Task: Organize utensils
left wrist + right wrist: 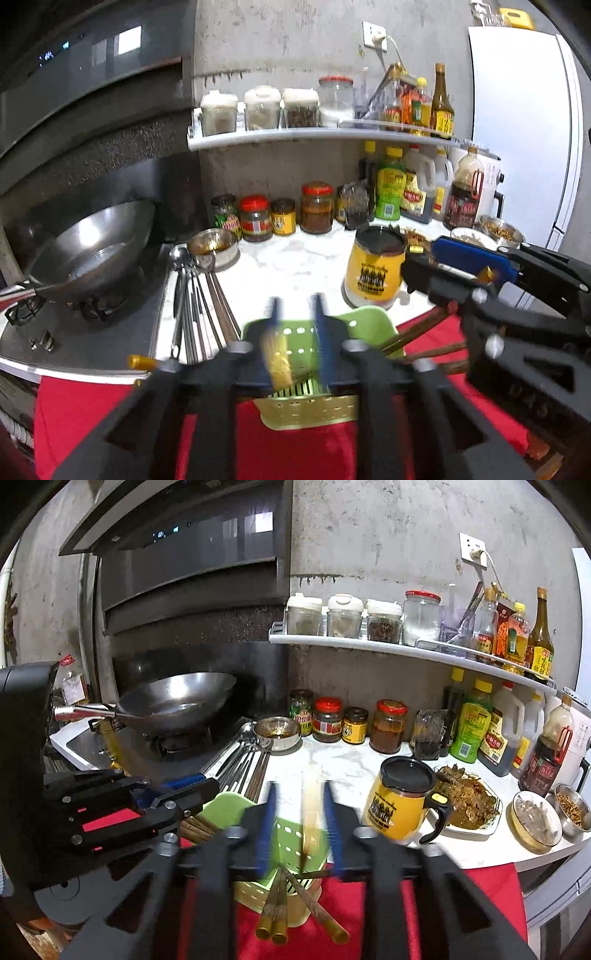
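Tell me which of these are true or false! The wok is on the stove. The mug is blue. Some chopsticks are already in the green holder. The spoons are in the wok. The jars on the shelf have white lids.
1. The wok is on the stove: true.
2. The mug is blue: false. It is yellow with a black lid.
3. Some chopsticks are in the green holder: true, their ends stick out of it.
4. The spoons are in the wok: false. They lie on the counter beside the stove.
5. All jars on the shelf have white lids: false. One glass jar has a red lid.
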### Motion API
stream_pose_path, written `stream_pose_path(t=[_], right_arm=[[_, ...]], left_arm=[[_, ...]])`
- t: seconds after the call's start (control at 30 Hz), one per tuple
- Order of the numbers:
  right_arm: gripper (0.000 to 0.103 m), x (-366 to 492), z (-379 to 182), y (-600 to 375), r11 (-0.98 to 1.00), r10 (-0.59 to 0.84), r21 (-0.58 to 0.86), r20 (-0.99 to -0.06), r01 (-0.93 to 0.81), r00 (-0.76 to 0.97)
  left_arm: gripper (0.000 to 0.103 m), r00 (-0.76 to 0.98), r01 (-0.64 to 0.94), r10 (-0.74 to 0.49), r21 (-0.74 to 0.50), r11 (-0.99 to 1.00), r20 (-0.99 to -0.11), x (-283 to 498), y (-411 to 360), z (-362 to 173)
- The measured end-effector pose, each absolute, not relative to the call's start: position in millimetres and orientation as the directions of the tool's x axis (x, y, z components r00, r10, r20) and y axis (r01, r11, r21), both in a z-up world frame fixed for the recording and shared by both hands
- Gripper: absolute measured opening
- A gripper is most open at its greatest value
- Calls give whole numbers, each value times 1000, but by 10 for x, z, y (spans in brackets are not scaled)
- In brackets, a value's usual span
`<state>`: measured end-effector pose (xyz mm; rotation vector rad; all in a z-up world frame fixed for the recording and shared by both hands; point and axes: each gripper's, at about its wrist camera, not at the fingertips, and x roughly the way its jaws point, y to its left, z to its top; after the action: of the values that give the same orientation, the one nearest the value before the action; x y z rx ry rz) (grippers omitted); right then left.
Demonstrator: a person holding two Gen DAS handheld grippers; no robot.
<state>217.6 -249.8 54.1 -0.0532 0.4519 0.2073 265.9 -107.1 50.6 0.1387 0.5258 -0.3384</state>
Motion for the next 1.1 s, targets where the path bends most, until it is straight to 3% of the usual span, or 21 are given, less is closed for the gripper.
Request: stream_pose_path(t=[0.03, 0.13, 0.2, 0.43, 0.8, 1.1], right_arm=[[46, 2137, 585, -2520, 979, 180, -8, -424, -202, 888], [60, 2013, 726, -2601, 983, 171, 5, -392, -183, 904], [61, 1897, 819, -2628, 985, 161, -3, -372, -174, 914], [83, 1216, 983, -2730, 991, 111, -29, -334, -128, 936], [96, 39, 611, -2935, 993, 101, -19, -395, -118, 913], [97, -485, 213, -2898, 994, 64, -43, -485, -97, 872]], left_arm=[[43, 820, 343, -275, 46, 938, -502, 2651, -1060, 542], [47, 836, 330, -282, 20, 944, -470, 2521, -933, 708], [50, 852, 313, -269, 24, 950, -449, 2424, -869, 802], [73, 890, 191, -144, 65, 980, -433, 1852, -614, 930], [97, 867, 111, -50, 94, 989, -496, 708, -281, 539], [97, 820, 83, -25, 76, 994, -572, 197, -121, 213]])
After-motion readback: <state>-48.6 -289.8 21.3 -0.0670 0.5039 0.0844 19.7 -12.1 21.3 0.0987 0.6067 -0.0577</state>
